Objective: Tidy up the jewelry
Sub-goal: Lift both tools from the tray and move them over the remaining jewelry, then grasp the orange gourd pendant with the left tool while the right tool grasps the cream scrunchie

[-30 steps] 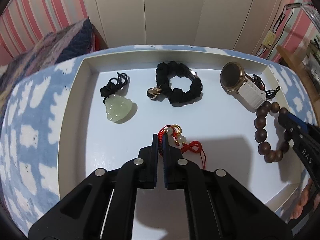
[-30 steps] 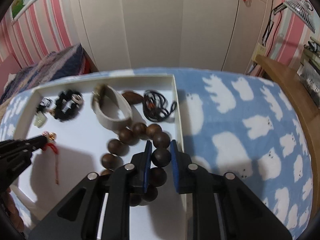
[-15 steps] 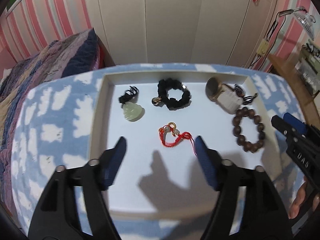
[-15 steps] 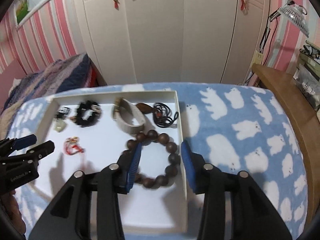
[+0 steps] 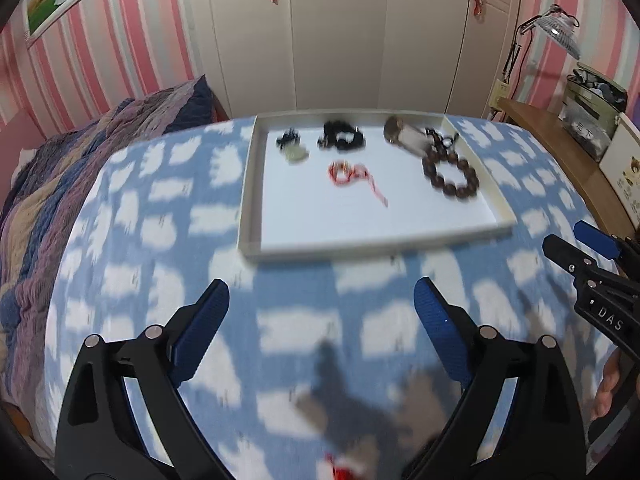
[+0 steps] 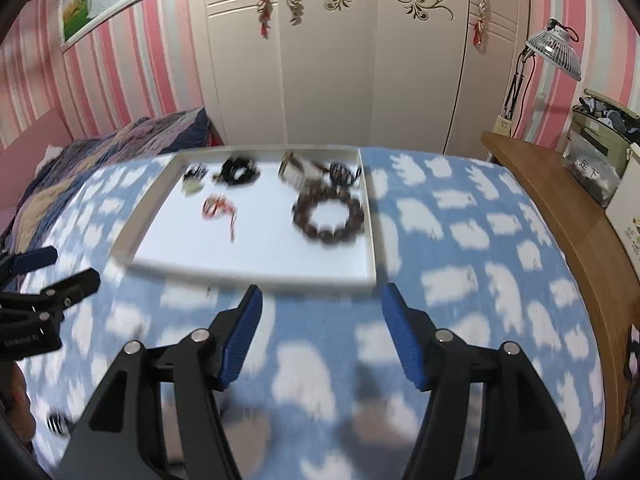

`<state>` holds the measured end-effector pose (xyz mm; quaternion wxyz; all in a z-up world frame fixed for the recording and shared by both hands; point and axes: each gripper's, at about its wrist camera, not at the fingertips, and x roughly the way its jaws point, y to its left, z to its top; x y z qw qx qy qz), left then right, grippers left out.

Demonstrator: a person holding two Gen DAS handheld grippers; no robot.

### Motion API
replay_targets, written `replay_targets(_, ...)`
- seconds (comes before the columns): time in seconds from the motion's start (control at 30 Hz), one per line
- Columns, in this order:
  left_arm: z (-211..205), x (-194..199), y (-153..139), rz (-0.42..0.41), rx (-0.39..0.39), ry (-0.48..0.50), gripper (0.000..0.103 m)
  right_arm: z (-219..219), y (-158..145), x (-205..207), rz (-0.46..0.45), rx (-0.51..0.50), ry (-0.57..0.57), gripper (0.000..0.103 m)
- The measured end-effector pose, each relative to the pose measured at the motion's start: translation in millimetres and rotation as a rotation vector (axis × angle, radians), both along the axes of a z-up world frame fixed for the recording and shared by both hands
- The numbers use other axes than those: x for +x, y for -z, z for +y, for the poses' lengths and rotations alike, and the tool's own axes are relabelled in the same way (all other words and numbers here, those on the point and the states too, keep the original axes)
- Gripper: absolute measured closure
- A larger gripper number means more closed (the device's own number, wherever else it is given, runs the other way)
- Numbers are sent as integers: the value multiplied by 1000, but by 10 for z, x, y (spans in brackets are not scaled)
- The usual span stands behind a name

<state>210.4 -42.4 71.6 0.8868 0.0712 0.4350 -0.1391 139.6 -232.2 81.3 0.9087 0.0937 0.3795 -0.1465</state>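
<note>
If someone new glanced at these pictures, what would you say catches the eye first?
Probably the white tray on the cloud-print blanket, with jewelry spread inside: a brown bead bracelet near its right wall and a red cord charm toward the middle. Next, the left gripper and right gripper, jaws wide apart and empty, short of the tray's near edge.

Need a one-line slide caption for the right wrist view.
Right gripper open above the cloud-print blanket, facing a white tray holding a wooden bead bracelet and red cord bracelet.
</note>
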Motion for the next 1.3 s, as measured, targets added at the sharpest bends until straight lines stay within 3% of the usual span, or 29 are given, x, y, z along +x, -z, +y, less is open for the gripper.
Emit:
replay_targets(0.3,411,-1012,328,-21,-57,-84,10,368,400,-915,-25,11,37,40)
replay_targets(0.5,436,-1371,668,-6,-26,-94,10,580,622,-1290,-24,-34,42,40)
replay_targets(0.83,422,-1585,789,-70,-25,-98,13,660,832,-1544,-42,-20,61,40)
replay_targets(0.9,408,-1594,792,-79,-26,-89,20,656,868,-1549,-37,-15,61,40)
replay_targets(1.0,378,-1547,820,-61,-29,-70,38,646,908,-1546,-32,-7,62,40)
replay_targets(1.2,369,-1415,909,-24,-27,-78,40,616,964,-1513,-26,14,61,40)
replay_targets(1.3,361,-1373,961,-10,-12,-87,48,619,983,-1498,-19,18,58,40)
